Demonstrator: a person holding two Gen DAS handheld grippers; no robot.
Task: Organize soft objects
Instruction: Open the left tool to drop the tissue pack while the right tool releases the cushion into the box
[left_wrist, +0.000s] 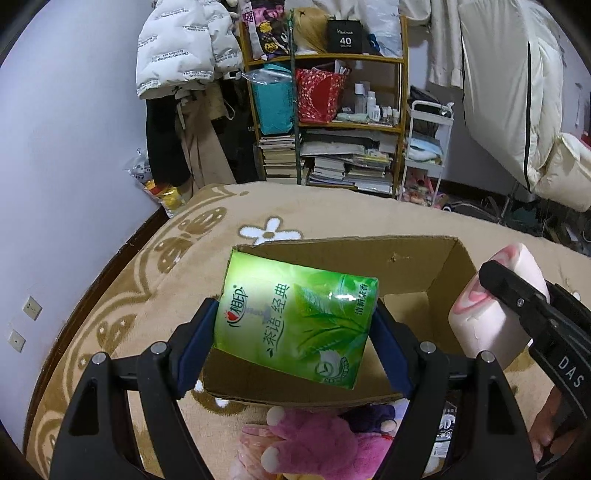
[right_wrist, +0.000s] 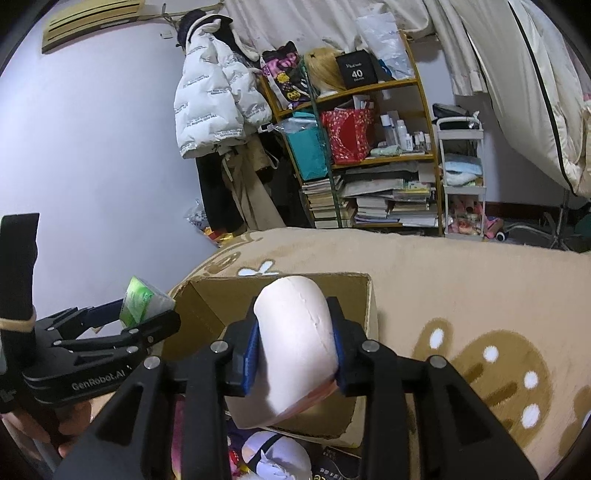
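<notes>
Left gripper (left_wrist: 295, 325) clamps the green tissue pack (left_wrist: 295, 321), long axis tilted; right gripper (right_wrist: 295, 350) squeezes a pinkish-white squishy (right_wrist: 295, 347), probably foam, pointing toward the cardboard box (right_wrist: 354, 288).

Left hand-held gripper (left_wrist: 295, 325) clamping green tissue pack (left_wrist: 295, 325) over open cardboard box (left_wrist: 417, 266) — pink plush (left_wrist: 317, 443) below

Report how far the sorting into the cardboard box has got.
Done: nothing visible inside the open brown cardboard box. In hand: left gripper holds the green tissue pack, right gripper the white-and-pink soft roll, both over it. Left: the pink plush toy.
</notes>
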